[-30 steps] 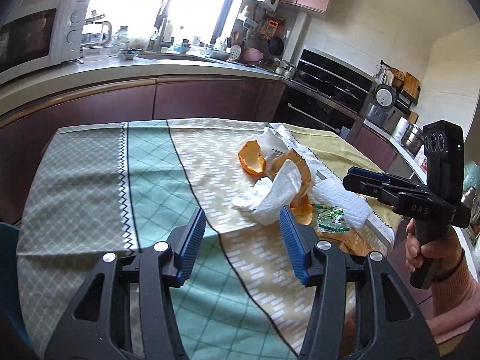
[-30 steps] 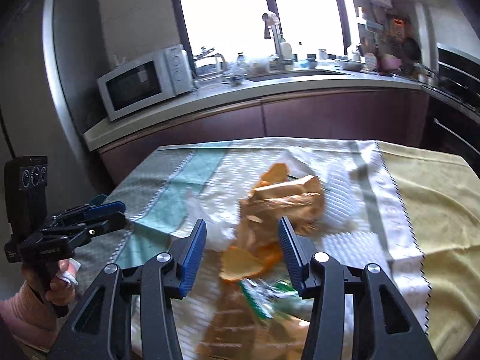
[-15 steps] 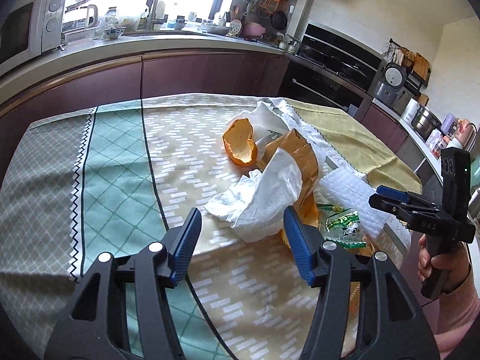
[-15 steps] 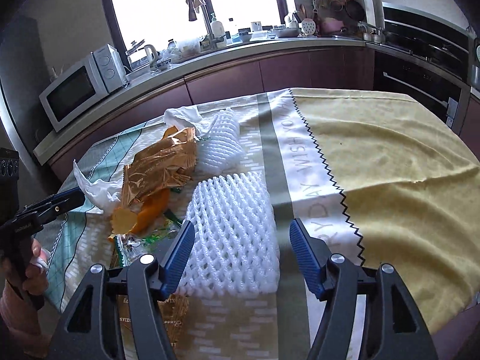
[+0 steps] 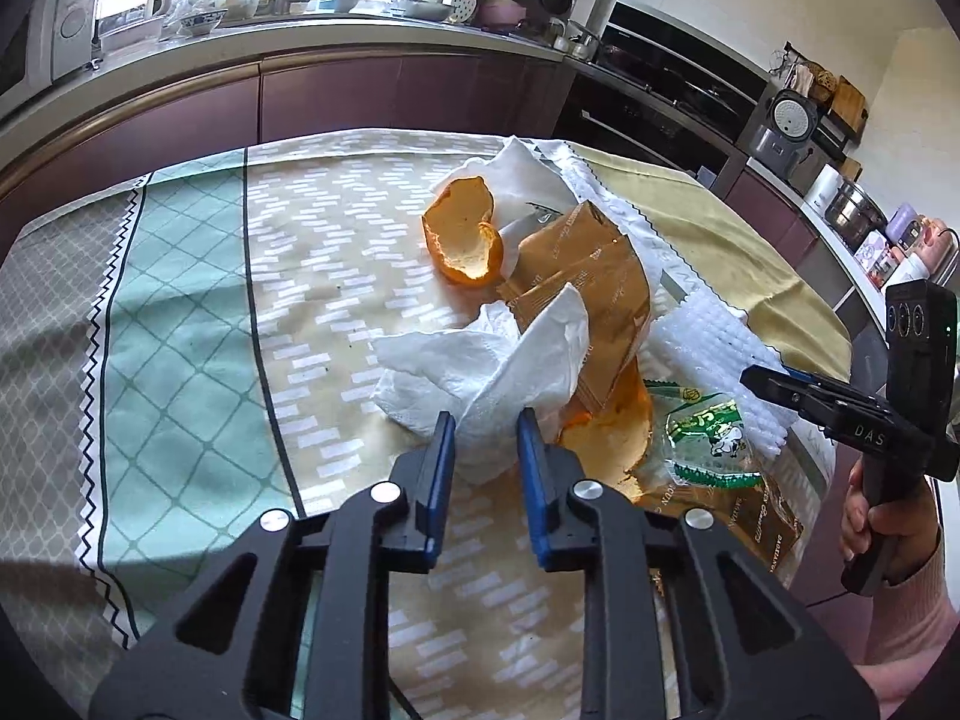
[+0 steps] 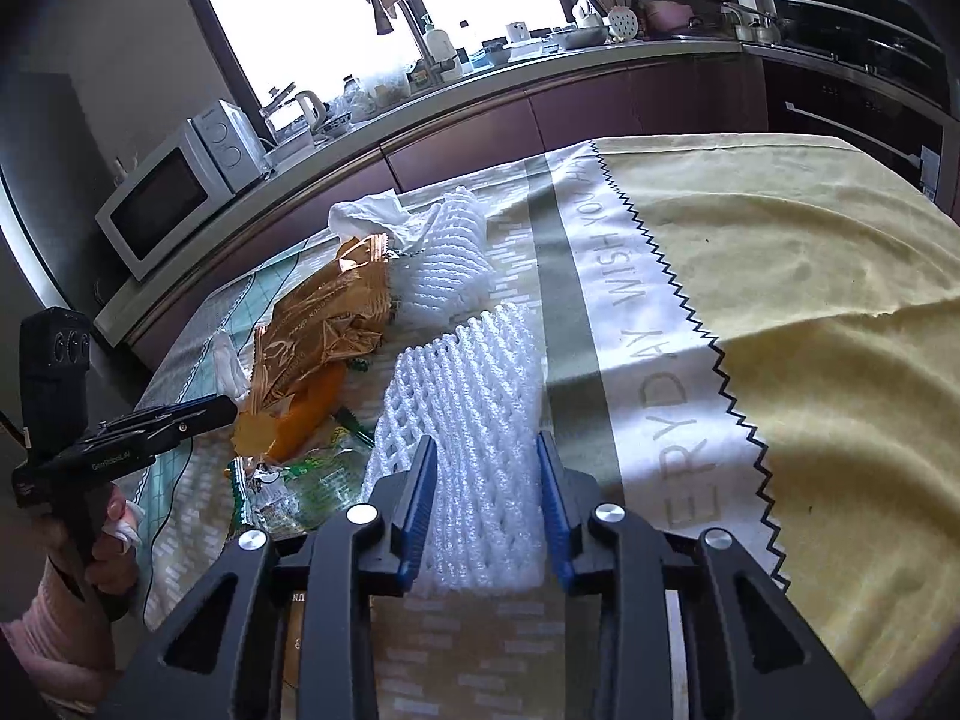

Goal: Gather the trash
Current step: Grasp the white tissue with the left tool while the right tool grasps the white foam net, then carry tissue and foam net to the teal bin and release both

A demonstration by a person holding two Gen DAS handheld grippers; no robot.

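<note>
A trash pile lies on the tablecloth point(image 5: 180, 312). My left gripper point(image 5: 485, 441) has narrowed its jaws around a crumpled white paper towel point(image 5: 498, 360), whose near end sits between the pads. Beyond it are an orange peel point(image 5: 465, 240), a gold foil wrapper point(image 5: 594, 294) and a green candy wrapper point(image 5: 708, 438). My right gripper point(image 6: 486, 480) has its jaws narrowed around the near end of a white foam fruit net point(image 6: 474, 396). A second foam net point(image 6: 447, 252) lies farther back. Whether either gripper is pressing its item is unclear.
The right gripper shows in the left wrist view point(image 5: 840, 408) at the table's right edge, the left one in the right wrist view point(image 6: 138, 426). Behind the table runs a counter with a microwave point(image 6: 174, 192), sink and oven. The yellow cloth area point(image 6: 810, 300) lies right.
Both grippers have moved forward and down onto the pile. The left jaws narrowed around the paper towel, and the right jaws narrowed around the foam net.
</note>
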